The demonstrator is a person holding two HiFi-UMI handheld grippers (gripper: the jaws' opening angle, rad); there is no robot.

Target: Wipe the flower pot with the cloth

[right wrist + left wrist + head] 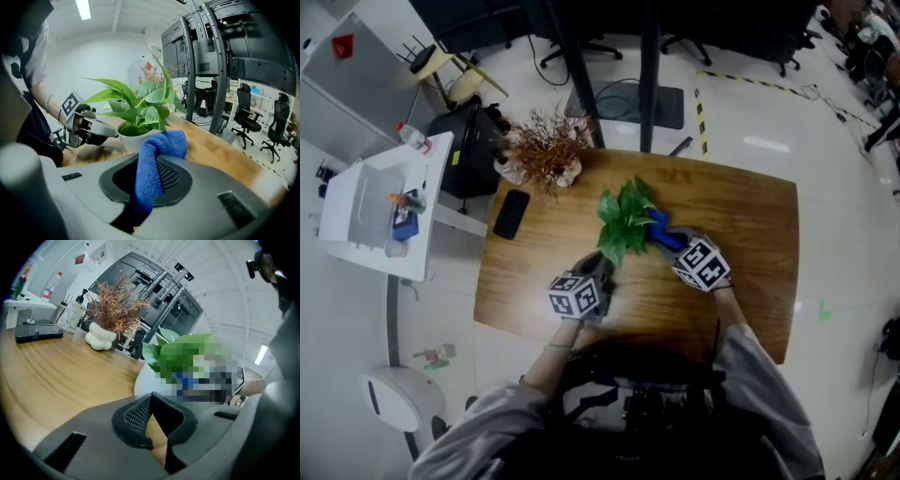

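A white flower pot (127, 138) with a green leafy plant (622, 217) stands mid-table; in the head view the leaves hide most of the pot. My right gripper (149, 174) is shut on a blue cloth (157, 159). The cloth's bunched end hangs just in front of the pot's near side, and I cannot tell if it touches. From the other side my left gripper (151, 397) reaches in, shut with nothing in it, its tips close to the pot's white wall (143, 379). Seen from the head, the left gripper (596, 266) is left of the plant and the right gripper (672, 240) with the cloth (660, 228) is to its right.
A dried brown plant in a white lumpy vase (546, 156) stands at the wooden table's (741, 225) far left corner, a black phone (511, 214) beside it. A white side table (366, 211) with bottles is on the left. Office chairs and a dark metal frame stand behind.
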